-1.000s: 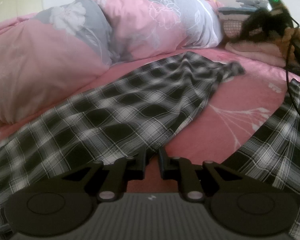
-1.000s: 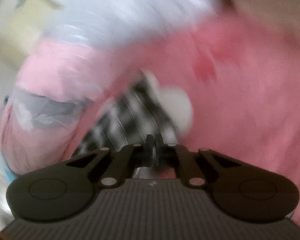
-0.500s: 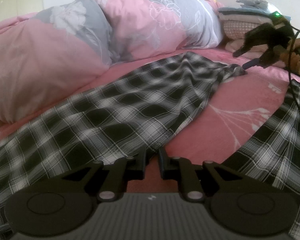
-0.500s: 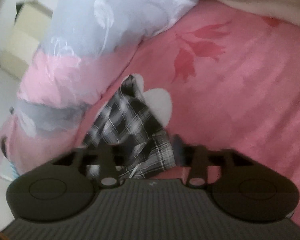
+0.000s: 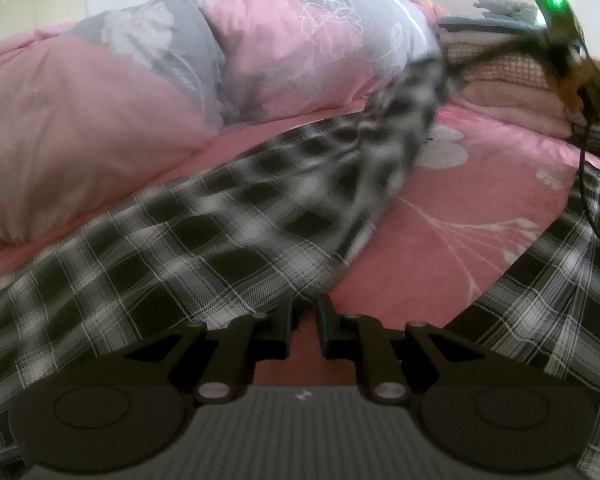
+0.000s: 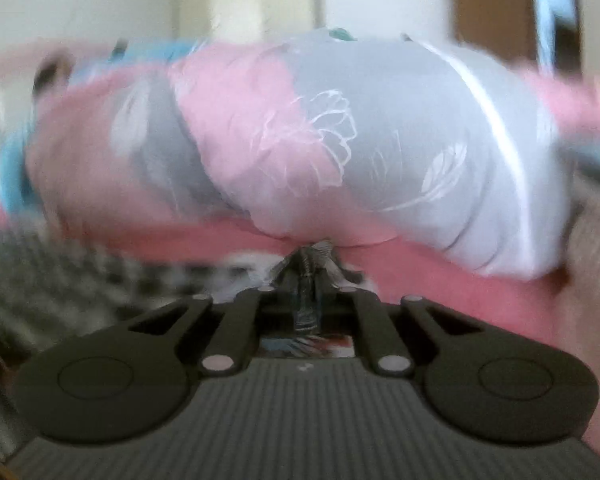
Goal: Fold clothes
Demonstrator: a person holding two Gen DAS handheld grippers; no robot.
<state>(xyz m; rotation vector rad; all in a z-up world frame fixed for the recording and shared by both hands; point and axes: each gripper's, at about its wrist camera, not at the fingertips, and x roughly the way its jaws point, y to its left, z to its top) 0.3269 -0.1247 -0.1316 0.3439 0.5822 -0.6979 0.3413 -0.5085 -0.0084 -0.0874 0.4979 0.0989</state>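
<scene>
Pink floral bedsheet (image 5: 480, 216) fills both views, one rolled pink-and-grey duvet (image 5: 260, 60) behind. One black-and-white plaid garment (image 5: 188, 248) lies across it. Left gripper (image 5: 304, 312), jaws narrow, seems to pinch its near edge. Right gripper (image 6: 307, 276), just closing, clamps its lifted far end. No writing is legible.

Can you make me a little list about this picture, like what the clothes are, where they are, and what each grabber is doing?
clothes: black-and-white plaid garment
where: spread on the pink bed sheet
behind it: pink and grey quilt, bunched up
left gripper: nearly shut at the cloth's near edge
right gripper: jaws just closed, pinching the far end of the plaid cloth
far end of cloth: raised off the bed, blurred
</scene>
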